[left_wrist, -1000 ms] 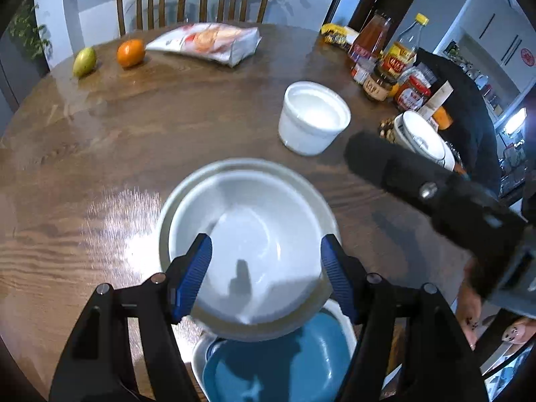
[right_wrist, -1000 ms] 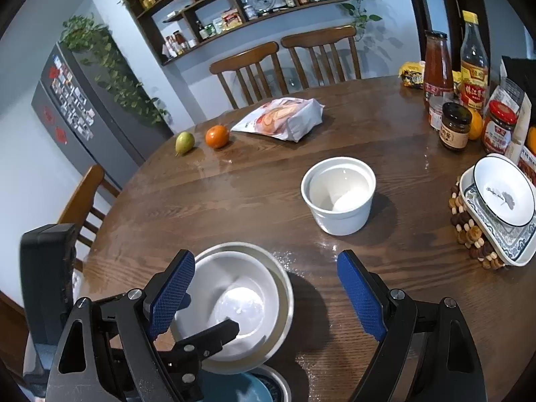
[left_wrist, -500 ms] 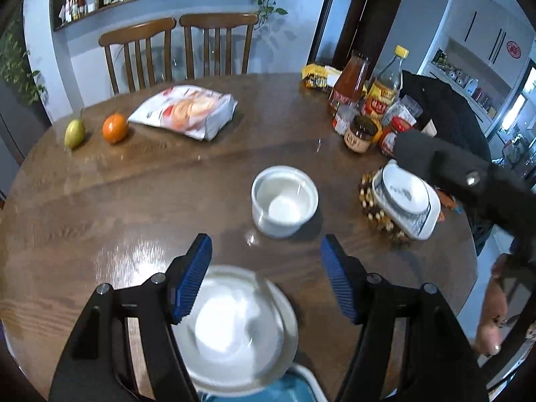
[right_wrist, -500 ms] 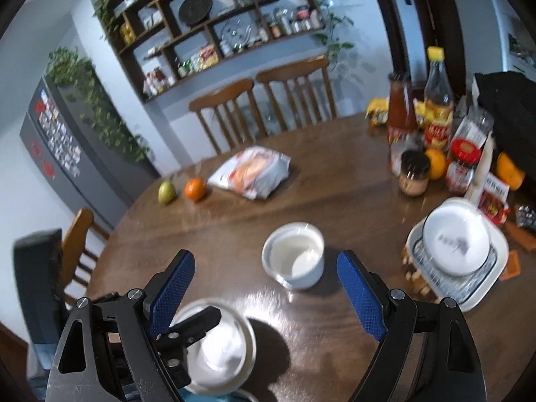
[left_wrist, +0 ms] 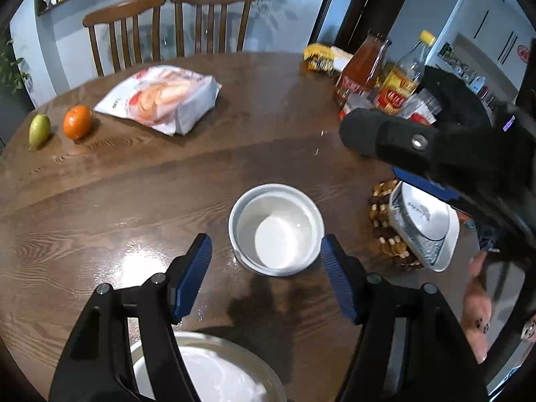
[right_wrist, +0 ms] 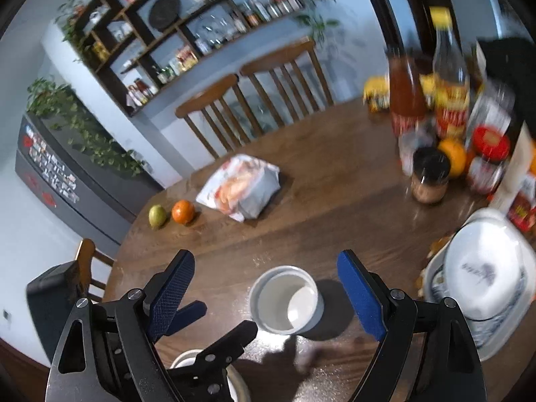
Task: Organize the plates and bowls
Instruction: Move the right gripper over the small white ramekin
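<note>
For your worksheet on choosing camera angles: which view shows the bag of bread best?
The left wrist view: the bag of bread appears large and sharp, with its printed front readable. The right wrist view shows the same bag smaller, tilted and motion-blurred.

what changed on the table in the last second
Both tools, left and right, pulled back from the stacked bowls and now frame the white cup, both open and empty. The cup, fruit and bag stayed put.

Round wooden table (left_wrist: 134,181); two wooden chairs (left_wrist: 167,26) behind; wall shelves (right_wrist: 187,26); pale blue wall.
</note>
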Motion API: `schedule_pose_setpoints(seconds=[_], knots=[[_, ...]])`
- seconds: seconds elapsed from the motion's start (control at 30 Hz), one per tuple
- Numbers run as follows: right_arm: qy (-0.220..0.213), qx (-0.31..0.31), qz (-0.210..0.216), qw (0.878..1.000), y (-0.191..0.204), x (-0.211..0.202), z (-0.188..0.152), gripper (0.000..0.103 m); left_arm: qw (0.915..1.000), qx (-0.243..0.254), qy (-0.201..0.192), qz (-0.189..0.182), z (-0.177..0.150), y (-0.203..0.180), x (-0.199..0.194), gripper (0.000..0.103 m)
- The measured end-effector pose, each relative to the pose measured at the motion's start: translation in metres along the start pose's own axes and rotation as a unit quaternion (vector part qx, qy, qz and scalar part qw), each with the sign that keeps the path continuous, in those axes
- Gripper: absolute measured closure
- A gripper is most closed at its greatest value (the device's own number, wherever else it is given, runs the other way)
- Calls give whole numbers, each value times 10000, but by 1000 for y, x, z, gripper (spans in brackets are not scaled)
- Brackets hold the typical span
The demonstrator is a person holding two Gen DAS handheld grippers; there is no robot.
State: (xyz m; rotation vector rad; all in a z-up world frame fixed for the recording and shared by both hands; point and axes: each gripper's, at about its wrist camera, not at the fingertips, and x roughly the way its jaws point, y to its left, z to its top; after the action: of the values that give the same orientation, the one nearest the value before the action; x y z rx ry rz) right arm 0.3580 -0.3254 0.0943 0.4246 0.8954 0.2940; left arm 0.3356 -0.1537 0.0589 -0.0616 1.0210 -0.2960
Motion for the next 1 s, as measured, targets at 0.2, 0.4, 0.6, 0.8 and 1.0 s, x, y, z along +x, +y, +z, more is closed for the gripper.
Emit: schedule_pose_setpoints(seconds=[0.2, 0.4, 0.6, 0.8, 1.0], knots=[[242, 29, -391, 9989, -10, 27, 2, 15, 9999, -33, 164, -6, 1, 0, 16, 36], [648, 121, -123, 9978, -15, 53, -1, 15, 9996, 8, 285, 26, 0, -2, 26, 36], [919, 183, 105, 9955, -18, 67, -4, 15, 9996, 14, 267, 1, 0, -3, 32, 38], [971, 218, 137, 9949, -21, 70, -4, 15, 9994, 62, 319, 88, 0, -5, 37, 38], [1107, 216, 154, 9935, -23, 76, -6, 15, 9989, -31, 461, 25, 0, -1, 45, 39]])
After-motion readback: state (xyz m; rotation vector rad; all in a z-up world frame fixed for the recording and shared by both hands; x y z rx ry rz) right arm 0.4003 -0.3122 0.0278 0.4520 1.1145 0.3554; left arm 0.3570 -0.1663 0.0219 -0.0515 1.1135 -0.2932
